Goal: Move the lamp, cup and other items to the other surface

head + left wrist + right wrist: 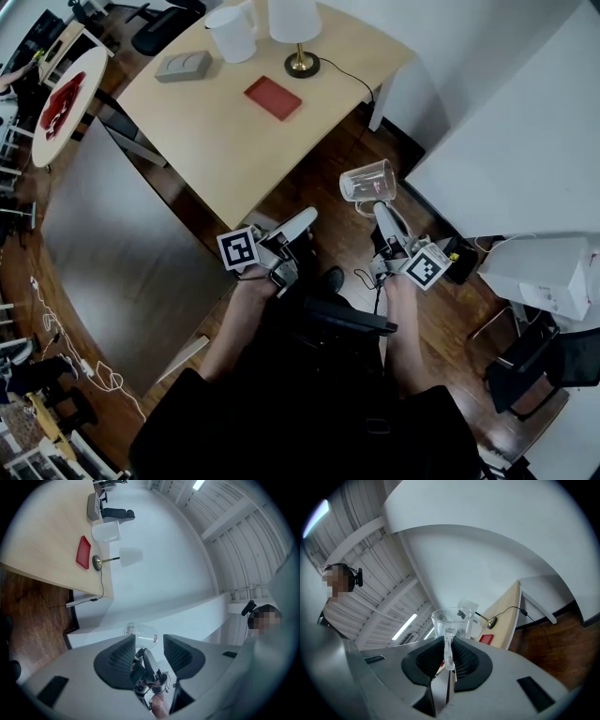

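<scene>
Dark wooden floor (319,173) lies under me; my right gripper (380,208) is clamped on the handle of the glass mug (367,180), beside the white surface (525,141); my left gripper (305,220) gapes empty. Beyond, the lamp (298,33), white jug (232,33) and red pad (273,97) stand on the pale table (216,141).

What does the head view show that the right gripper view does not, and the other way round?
Head view only: the left gripper, a large grey table and a round white table with a red cloth.
Right gripper view only: ceiling beams, a strip light and a person wearing a headset.
Both: the right gripper clamped on the glass mug by its handle, the lamp, the red pad and the wooden table.
</scene>
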Tool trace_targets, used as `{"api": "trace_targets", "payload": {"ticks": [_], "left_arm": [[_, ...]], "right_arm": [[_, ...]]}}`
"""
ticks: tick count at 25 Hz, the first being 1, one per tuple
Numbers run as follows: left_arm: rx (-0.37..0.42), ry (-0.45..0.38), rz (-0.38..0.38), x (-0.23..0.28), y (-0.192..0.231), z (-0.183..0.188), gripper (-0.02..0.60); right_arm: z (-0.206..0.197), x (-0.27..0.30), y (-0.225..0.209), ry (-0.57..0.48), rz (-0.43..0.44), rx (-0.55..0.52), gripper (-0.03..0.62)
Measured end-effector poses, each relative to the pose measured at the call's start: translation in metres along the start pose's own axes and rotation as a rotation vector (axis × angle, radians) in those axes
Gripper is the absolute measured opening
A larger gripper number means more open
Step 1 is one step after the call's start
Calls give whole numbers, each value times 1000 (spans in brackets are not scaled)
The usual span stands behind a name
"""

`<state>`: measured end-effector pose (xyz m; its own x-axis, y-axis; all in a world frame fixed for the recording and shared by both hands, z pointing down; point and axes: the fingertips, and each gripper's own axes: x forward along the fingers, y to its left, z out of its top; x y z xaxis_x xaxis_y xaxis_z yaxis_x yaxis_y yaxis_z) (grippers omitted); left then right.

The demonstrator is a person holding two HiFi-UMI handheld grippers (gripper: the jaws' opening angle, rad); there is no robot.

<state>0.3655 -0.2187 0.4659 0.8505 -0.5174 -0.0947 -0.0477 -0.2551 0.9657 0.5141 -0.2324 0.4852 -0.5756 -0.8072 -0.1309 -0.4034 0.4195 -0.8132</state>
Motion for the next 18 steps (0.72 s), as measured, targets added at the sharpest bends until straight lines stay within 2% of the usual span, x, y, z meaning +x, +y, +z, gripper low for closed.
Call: {"api": "trace_targets", "payload": {"ticks": [7,14,18], "left_arm": [[-33,-74,-10,16,27,53,209],[-60,-126,-14,39,57,131,209],[-80,-155,-11,43,77,168,209]], "right_arm": [[13,54,-21,48,15,7,66],[29,140,-43,142,3,-52,66],[26,188,-54,180,15,-45,66]]}}
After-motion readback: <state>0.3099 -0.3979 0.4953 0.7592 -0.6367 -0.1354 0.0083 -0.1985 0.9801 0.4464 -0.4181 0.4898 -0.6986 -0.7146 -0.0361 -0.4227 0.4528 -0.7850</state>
